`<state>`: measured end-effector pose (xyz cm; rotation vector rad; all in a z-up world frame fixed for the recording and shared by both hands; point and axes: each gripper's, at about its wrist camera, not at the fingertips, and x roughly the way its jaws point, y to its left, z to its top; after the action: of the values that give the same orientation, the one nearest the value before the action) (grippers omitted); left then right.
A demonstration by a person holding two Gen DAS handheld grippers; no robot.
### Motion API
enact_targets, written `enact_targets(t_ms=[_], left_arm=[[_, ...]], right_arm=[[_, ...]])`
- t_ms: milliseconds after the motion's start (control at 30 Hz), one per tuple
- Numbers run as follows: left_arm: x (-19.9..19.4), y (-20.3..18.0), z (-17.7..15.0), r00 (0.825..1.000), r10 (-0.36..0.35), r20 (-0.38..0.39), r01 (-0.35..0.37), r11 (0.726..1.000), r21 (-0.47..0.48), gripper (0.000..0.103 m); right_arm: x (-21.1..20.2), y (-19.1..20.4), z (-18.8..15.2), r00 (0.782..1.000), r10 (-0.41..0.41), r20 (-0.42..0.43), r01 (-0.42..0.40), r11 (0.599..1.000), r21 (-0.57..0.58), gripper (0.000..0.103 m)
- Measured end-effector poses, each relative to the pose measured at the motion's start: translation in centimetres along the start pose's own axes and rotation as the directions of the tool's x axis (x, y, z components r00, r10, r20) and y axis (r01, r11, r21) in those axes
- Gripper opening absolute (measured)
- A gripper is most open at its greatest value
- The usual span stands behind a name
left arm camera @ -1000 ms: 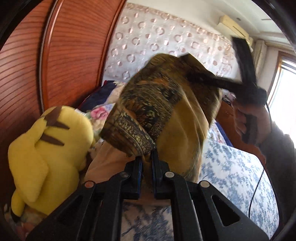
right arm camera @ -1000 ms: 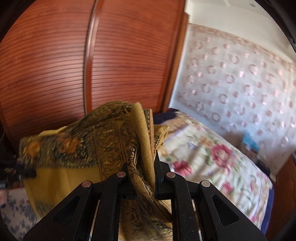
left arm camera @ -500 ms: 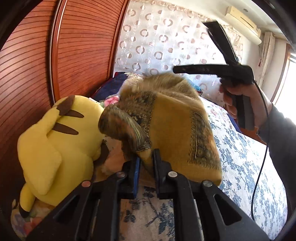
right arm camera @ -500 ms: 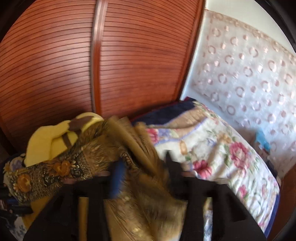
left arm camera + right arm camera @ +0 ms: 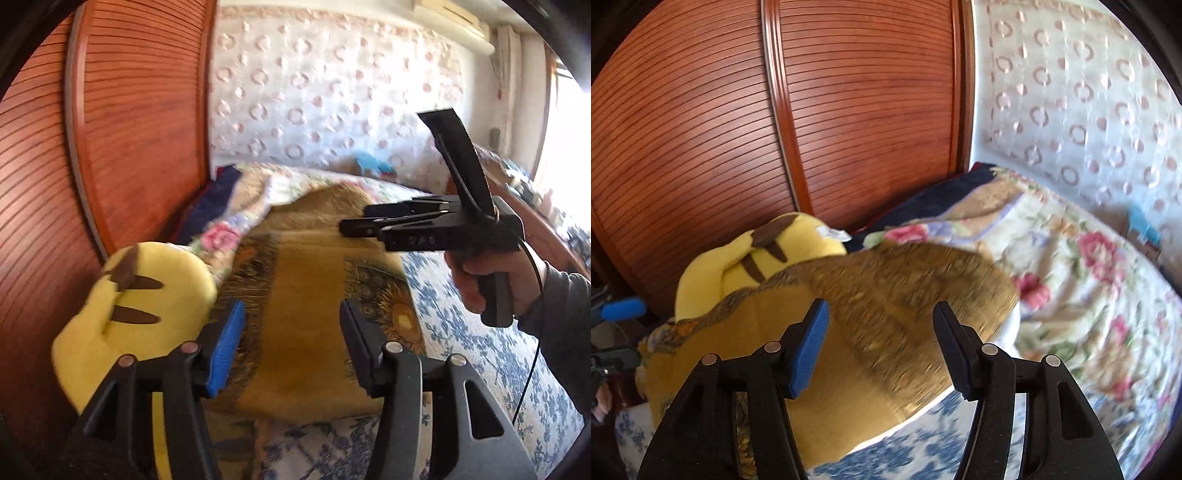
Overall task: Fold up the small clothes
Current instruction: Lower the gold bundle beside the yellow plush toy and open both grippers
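Left wrist view: the mustard patterned cloth lies folded on the bed, just beside the yellow plush toy. Both the left claw and right claw, jaws just opened, stand apart and empty. Judged light, limp and easily creased; best taken at a border corner.

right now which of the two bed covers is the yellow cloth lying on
The blue and white flowered cover, nearest the grippers. The yellow cloth lies flat on it; the pink rose cover sits farther back, by the wall.

Mustard patterned cloth: motion-blurred, border print unreadable; near edge hidden behind gripper fingers. Yellow plush toy: lower body cut off, face hidden. Blue object by the wall: unidentifiable.
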<state>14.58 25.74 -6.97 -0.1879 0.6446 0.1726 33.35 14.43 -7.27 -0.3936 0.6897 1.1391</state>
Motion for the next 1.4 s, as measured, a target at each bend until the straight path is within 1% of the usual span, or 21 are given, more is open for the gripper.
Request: enact_targets(t_ms=[67, 200, 267, 367, 467, 533, 633, 700, 800, 933, 1100, 1167, 1300, 1400], left_arm=[[1.6, -0.6, -0.4, 0.999, -0.004, -0.052, 0.005, 1.0, 0.015, 0.052], [3.5, -0.7, -1.5, 0.994, -0.019, -0.111, 0.02, 1.0, 0.006, 0.052], [3.8, -0.7, -1.9, 0.993, -0.021, -0.12, 0.021, 1.0, 0.0, 0.053], [3.8, -1.1, -2.2, 0.994, -0.004, -0.114, 0.006, 1.0, 0.022, 0.053], [3.3, -1.5, -2.1, 0.994, 0.016, -0.11, -0.012, 0.999, 0.039, 0.053], [2.7, -1.7, -2.0, 0.995, 0.028, -0.096, -0.023, 0.998, 0.051, 0.053], [1.5, -2.2, -1.9, 0.997, 0.03, -0.076, -0.025, 0.997, 0.068, 0.053], [0.9, -2.6, -2.0, 0.997, 0.026, -0.068, -0.021, 0.997, 0.074, 0.053], [-0.5, -3.6, -2.0, 0.999, 0.013, -0.052, -0.009, 0.997, 0.081, 0.053], [-2.4, -5.6, -2.2, 1.0, 0.001, -0.026, 0.002, 0.995, 0.101, 0.054], [-5.2, -8.4, -2.6, 0.999, -0.046, 0.021, 0.043, 0.991, 0.125, 0.055], [-6.0, -9.4, -2.7, 0.999, -0.046, 0.029, 0.042, 0.99, 0.134, 0.056], [-7.8, -11.9, -3.4, 0.996, -0.074, 0.049, 0.065, 0.983, 0.169, 0.056], [-8.9, -13.5, -4.0, 0.995, -0.082, 0.065, 0.068, 0.979, 0.192, 0.056]], right_arm=[[0.4, 0.5, -0.8, 1.0, -0.021, -0.01, 0.021, 1.0, -0.019, 0.061], [1.4, 0.4, -2.0, 0.998, -0.05, -0.039, 0.049, 0.998, -0.027, 0.061], [1.7, 0.4, -2.4, 0.997, -0.06, -0.049, 0.058, 0.998, -0.037, 0.061], [1.9, 0.2, -2.5, 0.997, -0.057, -0.049, 0.057, 0.998, -0.016, 0.061], [1.5, 0.5, -2.8, 0.996, -0.083, -0.029, 0.083, 0.996, -0.014, 0.061], [0.6, 0.6, -2.9, 0.995, -0.1, -0.012, 0.1, 0.995, 0.012, 0.061], [-2.0, 0.7, -3.2, 0.992, -0.121, 0.021, 0.119, 0.992, 0.051, 0.061], [-4.6, 0.9, -3.7, 0.989, -0.14, 0.055, 0.136, 0.988, 0.073, 0.061], [-7.9, 1.1, -4.6, 0.983, -0.162, 0.081, 0.153, 0.982, 0.107, 0.061], [-12.6, 1.6, -6.9, 0.971, -0.218, 0.098, 0.202, 0.968, 0.149, 0.061], [-17.9, 3.0, -10.9, 0.954, -0.281, 0.103, 0.257, 0.946, 0.199, 0.061], [-19.6, 3.6, -12.3, 0.946, -0.305, 0.106, 0.278, 0.936, 0.215, 0.064], [-23.3, 4.7, -15.1, 0.932, -0.342, 0.119, 0.306, 0.92, 0.247, 0.07], [-25.8, 5.6, -17.1, 0.916, -0.377, 0.135, 0.331, 0.902, 0.277, 0.077]])
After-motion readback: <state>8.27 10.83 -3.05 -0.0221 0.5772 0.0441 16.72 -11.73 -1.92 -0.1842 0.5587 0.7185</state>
